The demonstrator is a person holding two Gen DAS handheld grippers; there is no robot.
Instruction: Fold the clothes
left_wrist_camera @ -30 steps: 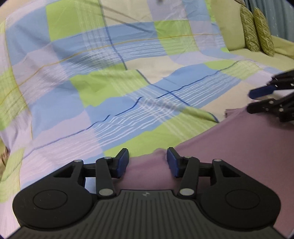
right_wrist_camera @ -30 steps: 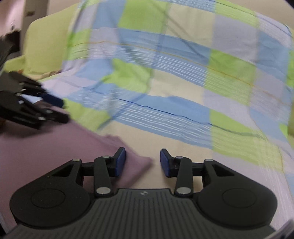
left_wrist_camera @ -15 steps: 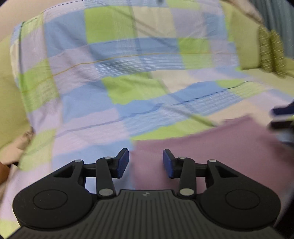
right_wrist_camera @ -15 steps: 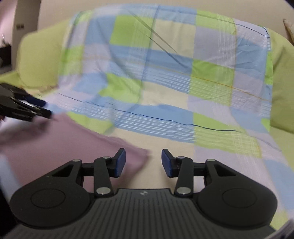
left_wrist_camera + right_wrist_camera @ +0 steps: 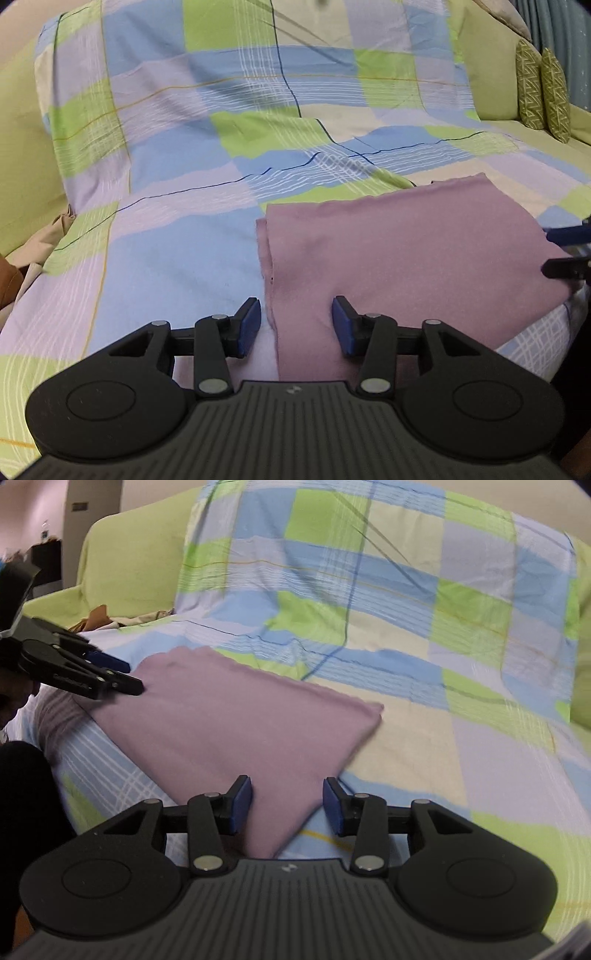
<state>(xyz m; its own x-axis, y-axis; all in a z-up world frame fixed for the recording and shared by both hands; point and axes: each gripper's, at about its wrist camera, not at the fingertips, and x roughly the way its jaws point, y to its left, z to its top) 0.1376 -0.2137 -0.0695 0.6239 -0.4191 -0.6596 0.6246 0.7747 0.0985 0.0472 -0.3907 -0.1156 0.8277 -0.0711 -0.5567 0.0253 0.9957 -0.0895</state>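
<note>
You had the mauve cloth [image 5: 406, 251] lying folded flat near the sofa's [image 5: 122, 565] front edge, both grippers [image 5: 295, 325] [image 5: 287, 805] wide open and empty, perhaps one fold left.

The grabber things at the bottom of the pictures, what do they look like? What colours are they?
Both look alike. The left gripper and the right gripper are matte black plastic, each with two thin fingers tipped with blue pads. Silver round screws mark the joints. Behind them sit two big round discs and a ribbed grey-black body with a tiny pale logo. No cables or sleeves show.
</note>
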